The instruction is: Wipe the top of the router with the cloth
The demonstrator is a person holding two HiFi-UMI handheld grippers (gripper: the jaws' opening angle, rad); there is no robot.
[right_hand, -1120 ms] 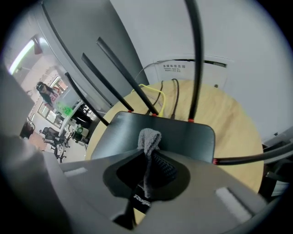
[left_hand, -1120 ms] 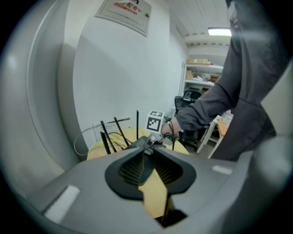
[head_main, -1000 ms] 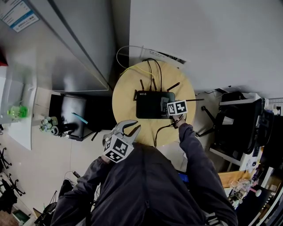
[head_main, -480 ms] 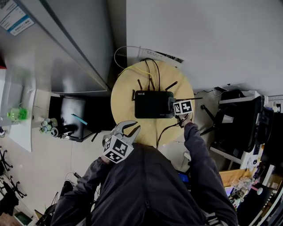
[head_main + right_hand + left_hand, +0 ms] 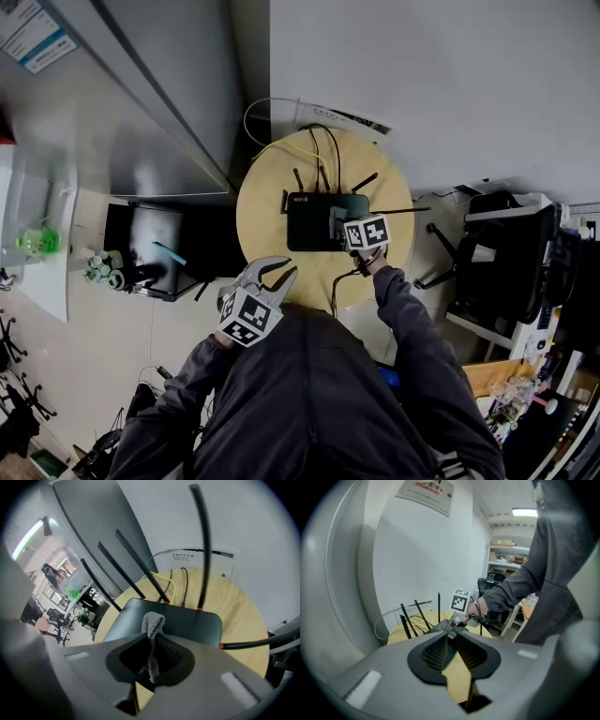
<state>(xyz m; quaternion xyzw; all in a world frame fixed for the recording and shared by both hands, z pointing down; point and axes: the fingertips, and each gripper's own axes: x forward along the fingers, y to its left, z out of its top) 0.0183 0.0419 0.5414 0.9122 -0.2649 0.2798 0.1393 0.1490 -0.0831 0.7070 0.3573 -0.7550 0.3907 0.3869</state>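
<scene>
A black router (image 5: 314,221) with several thin antennas (image 5: 201,545) lies on a round wooden table (image 5: 272,178). My right gripper (image 5: 337,225) is over the router's right half and is shut on a grey cloth (image 5: 152,624). The cloth hangs from the jaws and touches the router's top (image 5: 187,620). My left gripper (image 5: 281,271) is held back at the table's near edge, close to my body, with its jaws together and nothing in them. In the left gripper view the left gripper (image 5: 450,631) points at the router, and the right gripper's marker cube (image 5: 460,601) shows beyond it.
Yellow and black cables (image 5: 319,141) run off the table's far side to a wall plate. A grey cabinet (image 5: 141,94) stands to the left, with a dark low shelf (image 5: 155,248) beneath it. A black office chair (image 5: 506,262) stands to the right. A black cord (image 5: 339,279) crosses the table's near edge.
My right gripper went right to the router's edge with the cloth, then came back left over its top. The left gripper has stayed still.
</scene>
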